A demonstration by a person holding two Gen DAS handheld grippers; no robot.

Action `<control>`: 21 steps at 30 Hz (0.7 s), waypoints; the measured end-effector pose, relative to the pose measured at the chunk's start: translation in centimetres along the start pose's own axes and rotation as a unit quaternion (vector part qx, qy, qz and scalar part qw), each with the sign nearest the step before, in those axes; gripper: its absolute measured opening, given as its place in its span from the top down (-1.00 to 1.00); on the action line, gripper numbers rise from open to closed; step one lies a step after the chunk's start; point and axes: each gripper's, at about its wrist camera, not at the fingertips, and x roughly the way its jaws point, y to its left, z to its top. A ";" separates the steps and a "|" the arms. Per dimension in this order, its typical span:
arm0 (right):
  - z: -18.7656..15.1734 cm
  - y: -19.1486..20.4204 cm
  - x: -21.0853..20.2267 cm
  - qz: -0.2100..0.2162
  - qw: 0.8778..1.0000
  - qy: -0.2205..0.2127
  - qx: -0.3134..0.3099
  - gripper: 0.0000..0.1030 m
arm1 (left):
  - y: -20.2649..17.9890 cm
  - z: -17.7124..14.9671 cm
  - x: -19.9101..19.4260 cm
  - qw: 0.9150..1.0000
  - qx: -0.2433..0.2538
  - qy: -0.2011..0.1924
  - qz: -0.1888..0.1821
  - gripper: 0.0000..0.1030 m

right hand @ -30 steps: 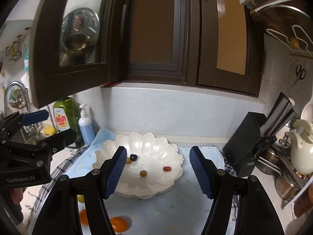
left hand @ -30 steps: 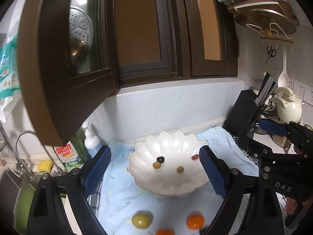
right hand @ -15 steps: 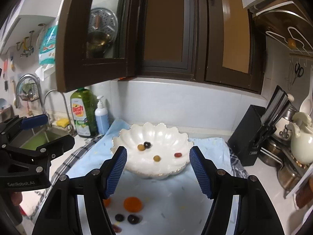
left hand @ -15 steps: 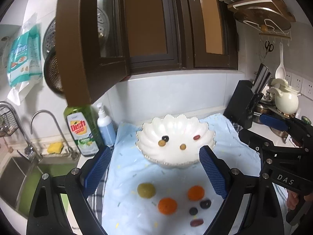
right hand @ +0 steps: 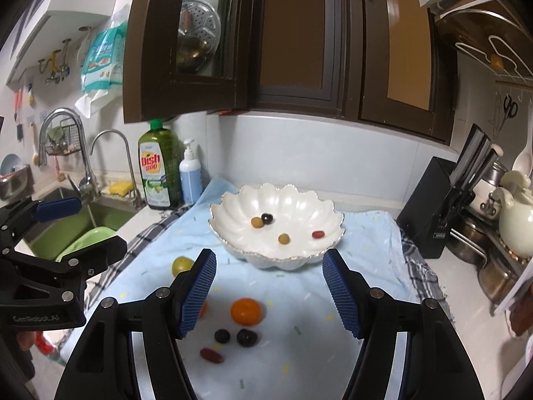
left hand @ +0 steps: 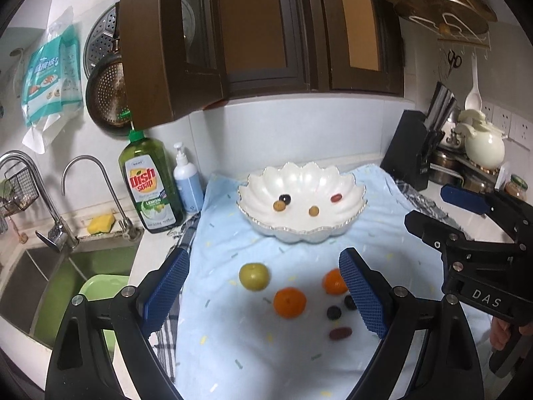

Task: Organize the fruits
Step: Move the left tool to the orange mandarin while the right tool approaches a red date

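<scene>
the left tool hides the right side of one orange behind its right pad, and a dark grape is half tucked behind that same pad. from the right wrist view, the right tool covers nearly all of a second orange and the lower right of the green fruit. the reddish fruit near the bottom is smeared with blur, so its kind is unclear. the blue cloth runs off the lower edge. small print on the soap bottle is unreadable.
</scene>
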 end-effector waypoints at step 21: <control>-6.3 4.8 3.6 -0.064 0.994 0.082 0.037 -0.31 | 2.5 -4.0 6.9 0.990 0.082 0.047 -0.106 -0.62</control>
